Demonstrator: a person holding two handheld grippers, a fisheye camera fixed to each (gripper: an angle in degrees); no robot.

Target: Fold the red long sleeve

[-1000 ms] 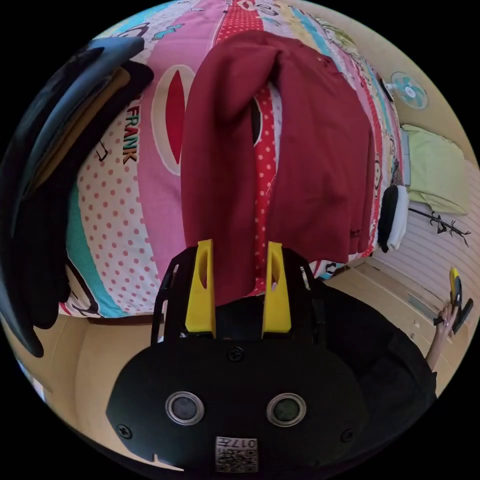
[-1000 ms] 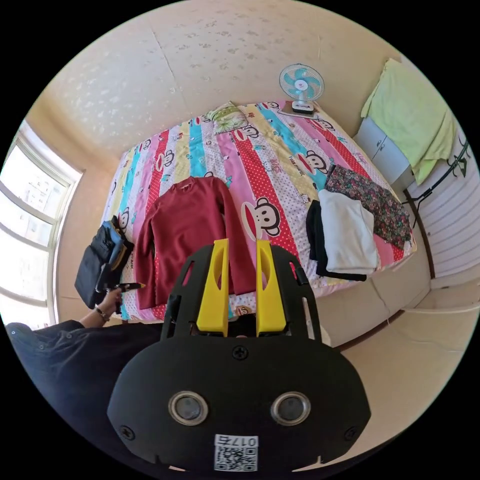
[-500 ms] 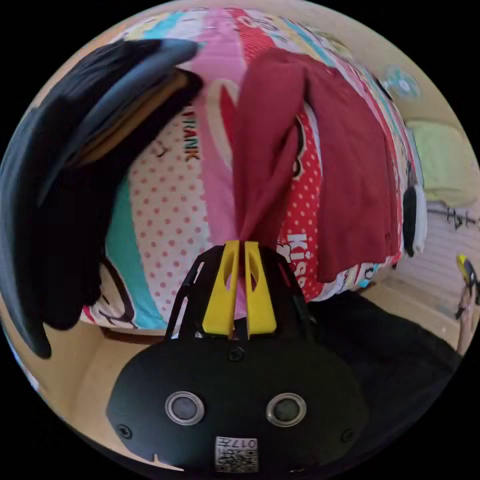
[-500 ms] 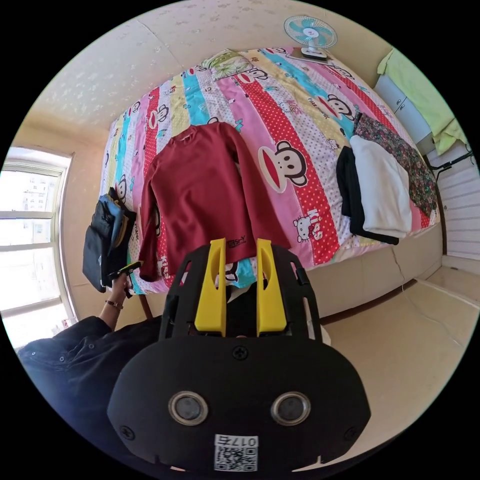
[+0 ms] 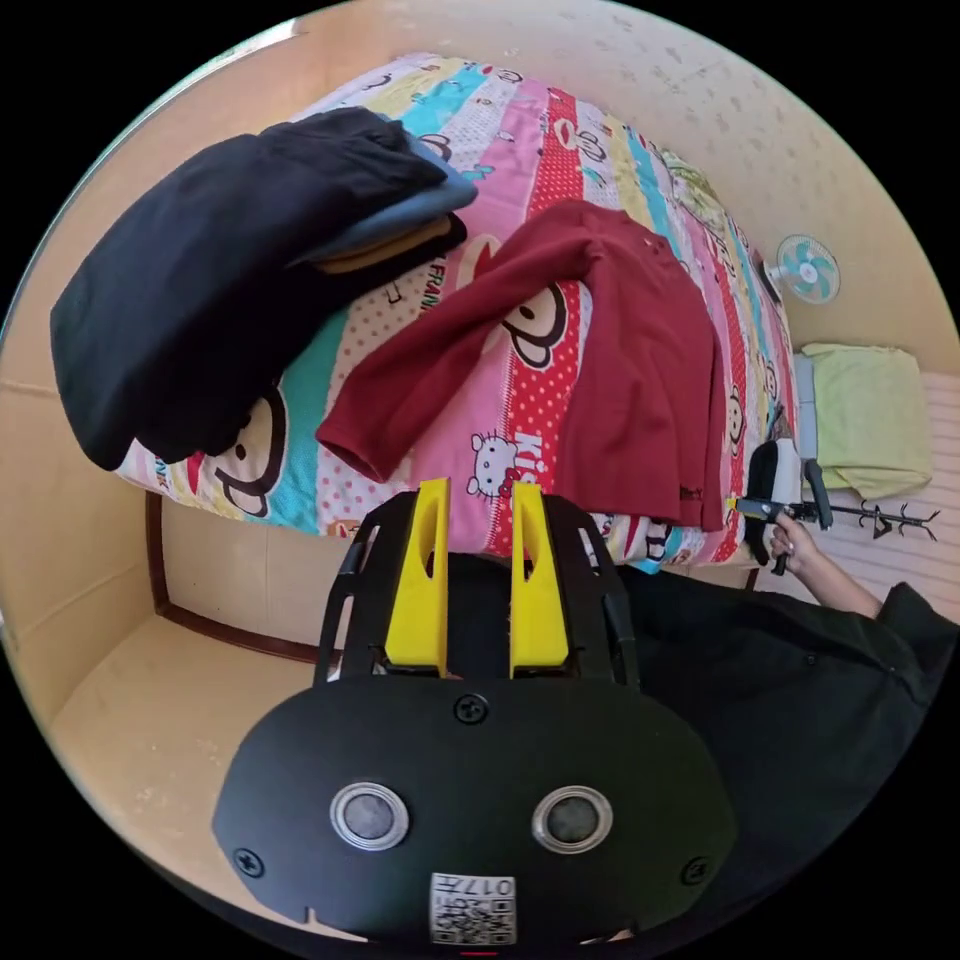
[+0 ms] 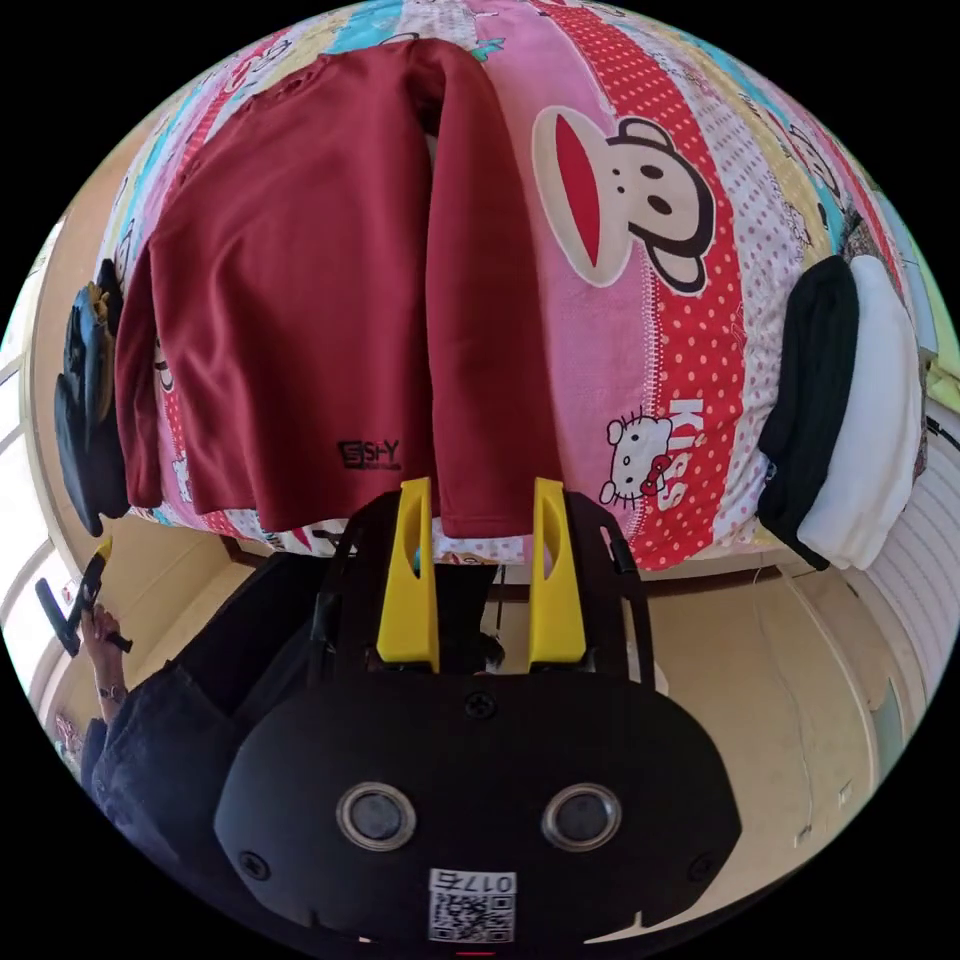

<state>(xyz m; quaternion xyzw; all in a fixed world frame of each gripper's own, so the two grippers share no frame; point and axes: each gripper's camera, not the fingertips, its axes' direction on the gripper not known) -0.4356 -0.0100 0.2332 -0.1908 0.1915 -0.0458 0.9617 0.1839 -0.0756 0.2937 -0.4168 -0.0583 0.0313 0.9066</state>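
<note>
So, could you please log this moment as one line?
left hand-held gripper: open, empty | right hand-held gripper: open at sleeve cuff | red long sleeve: flat, unfolded

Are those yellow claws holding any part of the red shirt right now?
No. Both the left gripper and the right gripper are open; the red shirt lies loose on the bed.

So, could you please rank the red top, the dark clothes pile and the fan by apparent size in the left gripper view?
1. Red top and dark clothes pile: look alike; the pile is nearer, so unsure.
2. Fan, smallest, though farthest.
</note>
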